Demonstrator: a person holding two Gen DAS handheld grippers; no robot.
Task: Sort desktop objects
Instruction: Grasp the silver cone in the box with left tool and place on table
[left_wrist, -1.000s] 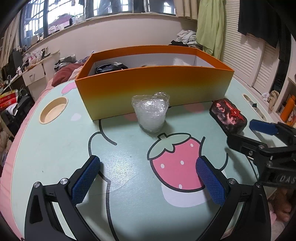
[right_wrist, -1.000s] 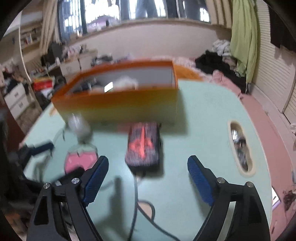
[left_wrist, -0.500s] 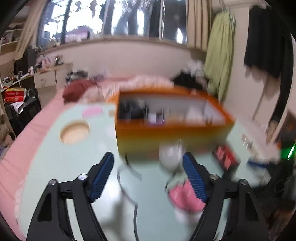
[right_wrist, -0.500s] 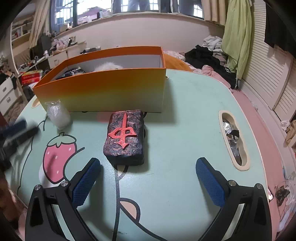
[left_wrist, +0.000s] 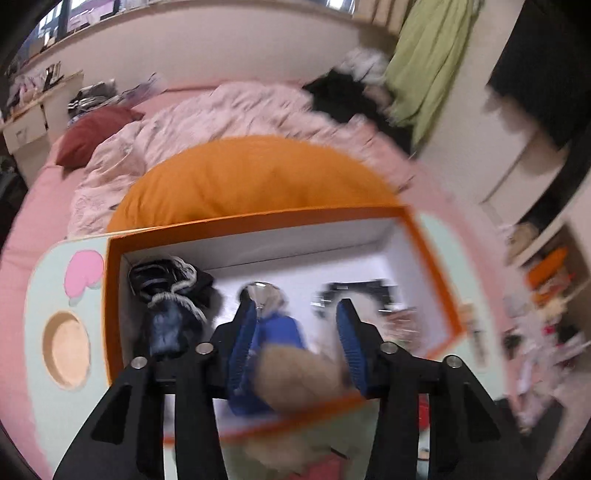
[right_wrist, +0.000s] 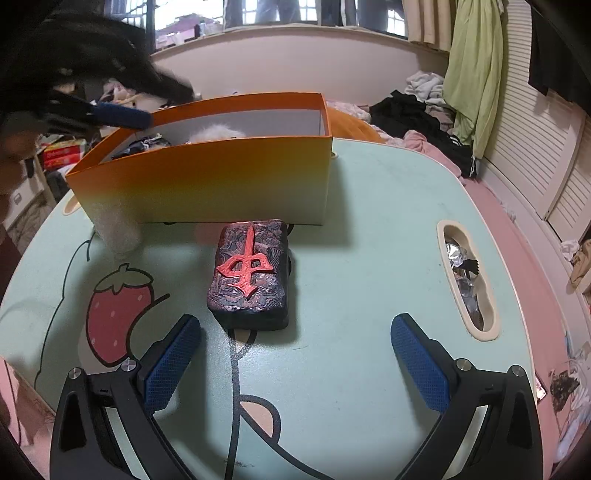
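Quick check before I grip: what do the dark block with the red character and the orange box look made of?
The dark block: looks like moulded resin or plastic, hard, with a raised red character, swirled relief and slight sheen; it could be soap or painted stone. The orange box: seems to be cardboard, with thin straight walls, a matte orange-to-yellow outside and plain white inside.

Orange box open on table, dark block with red character lying flat before it
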